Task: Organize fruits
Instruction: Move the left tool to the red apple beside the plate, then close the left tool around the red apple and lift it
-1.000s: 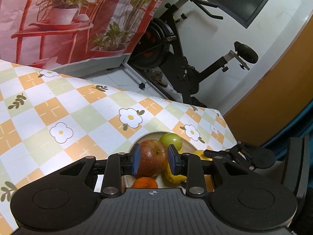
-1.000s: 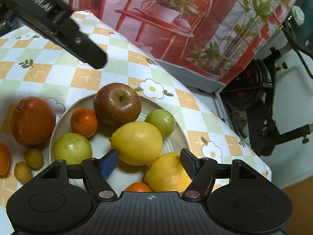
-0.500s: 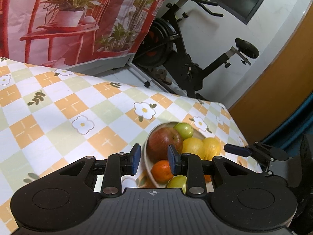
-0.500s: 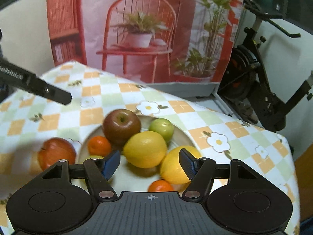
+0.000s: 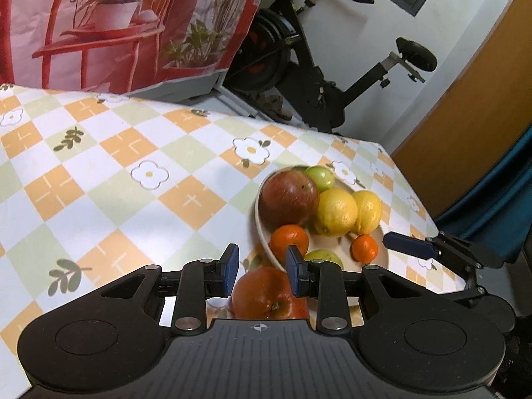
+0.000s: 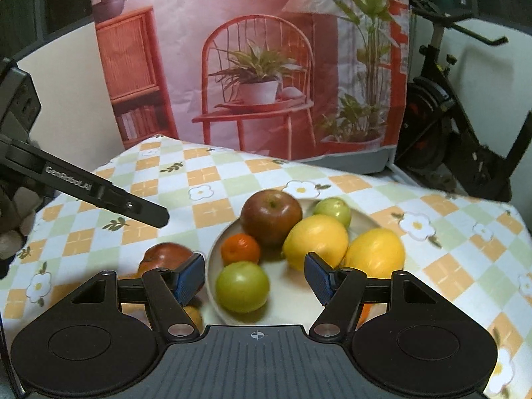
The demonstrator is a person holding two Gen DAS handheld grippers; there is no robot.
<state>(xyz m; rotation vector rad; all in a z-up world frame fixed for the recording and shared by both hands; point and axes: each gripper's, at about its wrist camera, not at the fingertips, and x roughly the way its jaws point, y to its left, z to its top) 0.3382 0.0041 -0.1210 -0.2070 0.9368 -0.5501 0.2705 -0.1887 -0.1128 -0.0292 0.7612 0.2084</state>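
A cream plate (image 6: 292, 287) on the checked cloth holds a red apple (image 6: 271, 216), two lemons (image 6: 317, 239), two green fruits (image 6: 242, 286) and mandarins (image 6: 240, 248). My right gripper (image 6: 254, 277) hangs open above the plate's near side with nothing between its pads. Left of the plate, a red-orange fruit (image 5: 271, 294) lies on the cloth. My left gripper (image 5: 262, 271) hovers over it, almost shut and holding nothing. The left wrist view also shows the plate (image 5: 332, 242), the apple (image 5: 287, 201) and one right finger (image 5: 407, 245).
A small yellow fruit (image 6: 194, 314) lies by the plate, half hidden by my right finger. A hand (image 6: 15, 232) grips the left tool. A printed backdrop (image 6: 259, 66) stands behind the table, and an exercise bike (image 5: 299, 76) stands beyond its far right edge.
The left gripper drew back from the plate and now sits over the red-orange fruit. The right gripper rolled level and pulled back, so more of the table shows. No fruit moved.
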